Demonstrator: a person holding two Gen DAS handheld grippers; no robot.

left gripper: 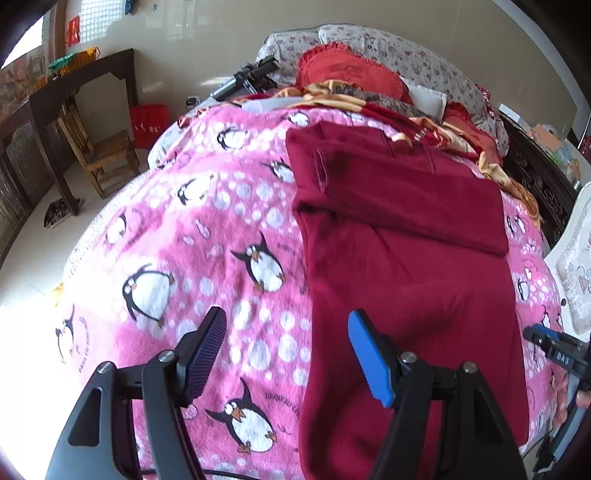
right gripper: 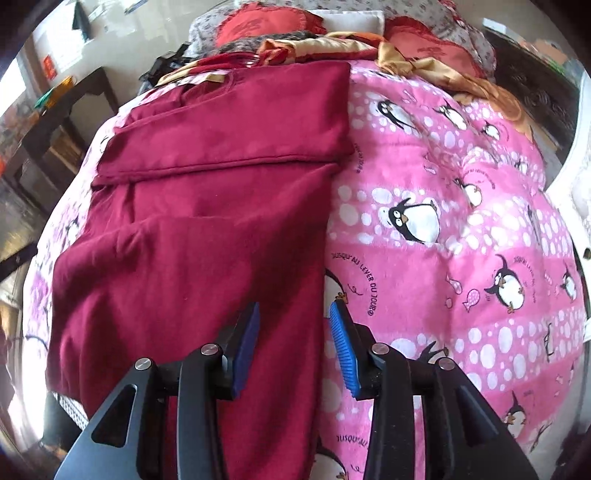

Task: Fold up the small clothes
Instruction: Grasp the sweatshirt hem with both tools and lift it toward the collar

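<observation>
We see a maroon garment (right gripper: 207, 221) partly folded on the pink penguin blanket (right gripper: 461, 206) printed "JUSQU'AU LEVER DU JOUR" — left tongs (left gripper: 286, 354) and right tongs (right gripper: 293, 339) both gaping, holding nothing.

Left wrist view: looks steeply down along own fingers (left gripper: 286, 354), close above pink penguin blanket (left gripper: 184, 240), left edge of dark red garment (left gripper: 406, 258) ahead. Right wrist view: same downward tilt, close over garment's right edge. Shared: garment, blanket, pillows (right gripper: 258, 26) at far end.
</observation>
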